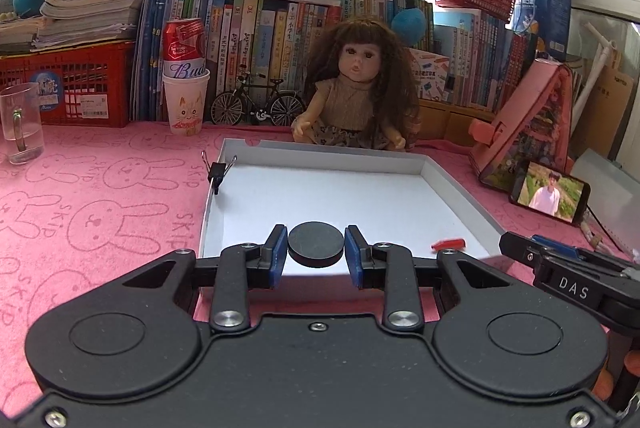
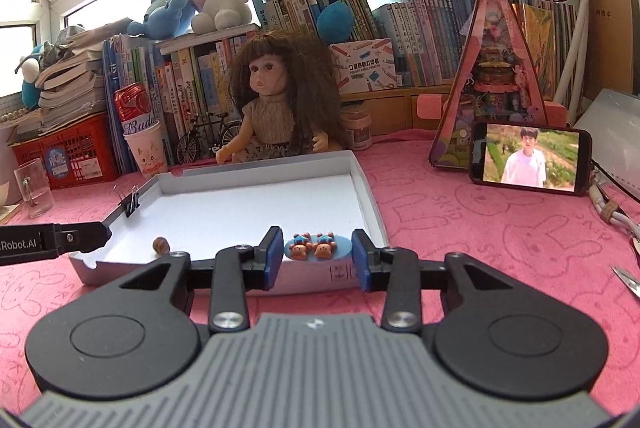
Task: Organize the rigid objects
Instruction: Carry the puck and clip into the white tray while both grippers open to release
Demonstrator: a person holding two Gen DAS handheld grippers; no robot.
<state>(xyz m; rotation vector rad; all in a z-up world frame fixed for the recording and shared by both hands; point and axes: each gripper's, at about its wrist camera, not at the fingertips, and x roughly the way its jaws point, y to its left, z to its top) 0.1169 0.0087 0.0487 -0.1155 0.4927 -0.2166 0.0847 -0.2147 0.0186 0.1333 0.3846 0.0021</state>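
Observation:
A shallow white box (image 1: 452, 183) lies on the pink rabbit-print cloth, with a black binder clip (image 1: 218, 169) on its left rim. My left gripper (image 1: 316, 248) is shut on a black round disc (image 1: 316, 242), held over the box's near edge. A small red piece (image 1: 448, 244) lies inside at the near right. In the right wrist view my right gripper (image 2: 317, 250) is shut on a light blue oval piece with two small bear figures (image 2: 318, 248), above the box's near right corner (image 2: 372, 211). A small brown bead (image 2: 161, 245) lies in the box's near left part.
A long-haired doll (image 1: 356, 87) sits behind the box. A phone (image 2: 530, 157) with its screen lit leans by a pink toy house (image 2: 498, 75) on the right. A glass mug (image 1: 20, 123), a paper cup holding a can (image 1: 186, 99), a model bicycle (image 1: 256, 103) and book rows stand behind.

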